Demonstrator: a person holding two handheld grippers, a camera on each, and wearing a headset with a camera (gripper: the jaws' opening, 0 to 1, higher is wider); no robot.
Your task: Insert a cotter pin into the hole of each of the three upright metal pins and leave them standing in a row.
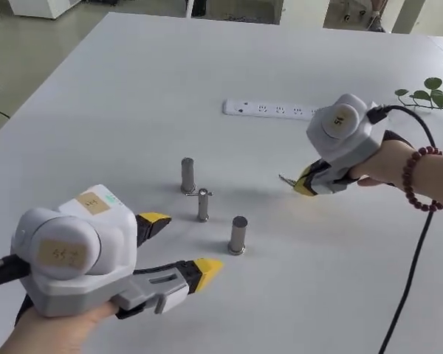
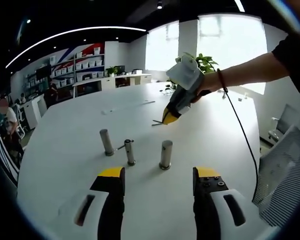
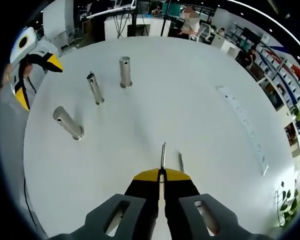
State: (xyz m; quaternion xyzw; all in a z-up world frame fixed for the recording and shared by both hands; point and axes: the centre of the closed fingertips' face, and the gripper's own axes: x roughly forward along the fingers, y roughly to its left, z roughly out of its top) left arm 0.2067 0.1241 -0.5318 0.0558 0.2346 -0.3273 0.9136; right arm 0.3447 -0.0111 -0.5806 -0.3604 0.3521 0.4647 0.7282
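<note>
Three upright metal pins stand in a diagonal row on the white table (image 1: pixel 133 110): the far pin (image 1: pixel 187 175), the middle pin (image 1: pixel 203 205) and the near pin (image 1: pixel 238 234). A cotter pin (image 1: pixel 199 193) sticks through the top of the middle pin (image 2: pixel 129 152). My right gripper (image 1: pixel 301 186) hovers right of the row, shut on another cotter pin (image 3: pixel 162 154) that points forward from its tips. My left gripper (image 1: pixel 181 243) is open, low at the front left, its jaws facing the row (image 2: pixel 165 154). Nothing lies between its fingers.
A white power strip (image 1: pixel 269 109) lies behind the pins. A green plant sprig (image 1: pixel 428 92) sits at the far right edge. The right gripper's black cable (image 1: pixel 417 251) trails down the right side. Shelves, desks and people stand beyond the table.
</note>
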